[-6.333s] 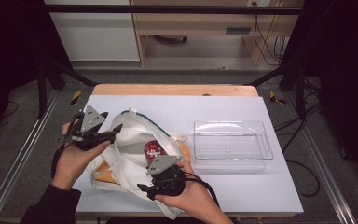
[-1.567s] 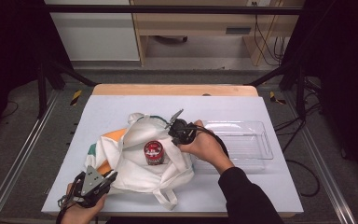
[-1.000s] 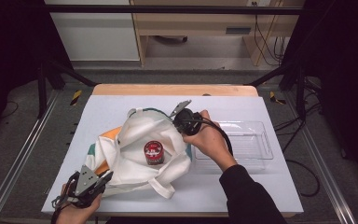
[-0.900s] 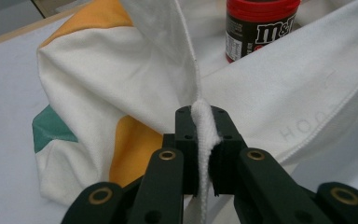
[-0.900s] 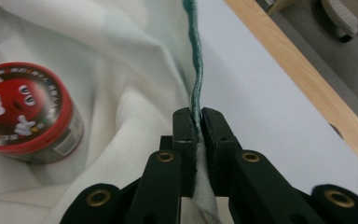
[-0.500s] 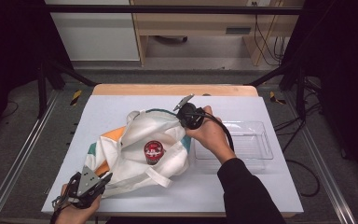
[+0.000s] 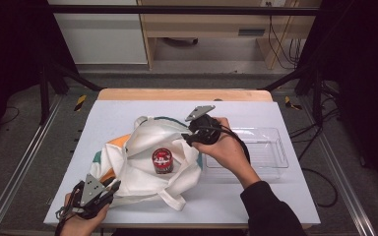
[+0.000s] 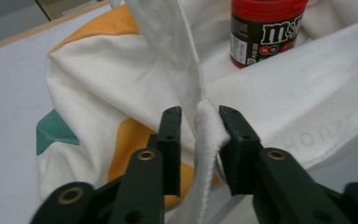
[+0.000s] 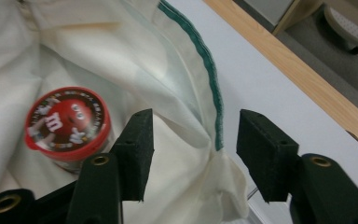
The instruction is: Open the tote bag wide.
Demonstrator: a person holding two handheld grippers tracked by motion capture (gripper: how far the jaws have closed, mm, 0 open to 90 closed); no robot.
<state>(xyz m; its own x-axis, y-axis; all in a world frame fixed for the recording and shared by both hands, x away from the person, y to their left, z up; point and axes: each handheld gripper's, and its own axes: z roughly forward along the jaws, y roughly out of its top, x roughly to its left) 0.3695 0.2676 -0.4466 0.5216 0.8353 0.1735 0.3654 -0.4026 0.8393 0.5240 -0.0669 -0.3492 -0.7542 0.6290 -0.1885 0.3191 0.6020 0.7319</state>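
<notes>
On the bench (image 7: 285,206), a white tote bag (image 7: 142,167) is spread with its mouth opened wide, and a red-lidded candy jar (image 7: 162,161) is seen standing upright on the fabric inside that opening. At the near left corner, the left gripper (image 8: 199,140) is held low, and its fingers (image 8: 170,140) are set slightly apart around a white strap or folded hem of the bag, which runs up between them; whether the cloth is pinched firmly cannot be told. From that side the jar lies straight ahead, beyond the strap. The right gripper (image 9: 193,149) is held at the far right rim of the bag, just beside a clear plastic tray (image 7: 261,152), and its fingers are spread wide, with the green-stitched edge (image 9: 212,88) of the bag's mouth passing between them but gripped by neither. In the right gripper view the jar is seen to the left of the left finger, close by and a little lower, its long axis upright and its lid turned toward the camera. The right hand is judged to be the nearer one to the jar, so a short swing leftward and downward into the opening would be called for to bring the fingers around the jar's sides, while the bag is kept spread from the left corner.
</notes>
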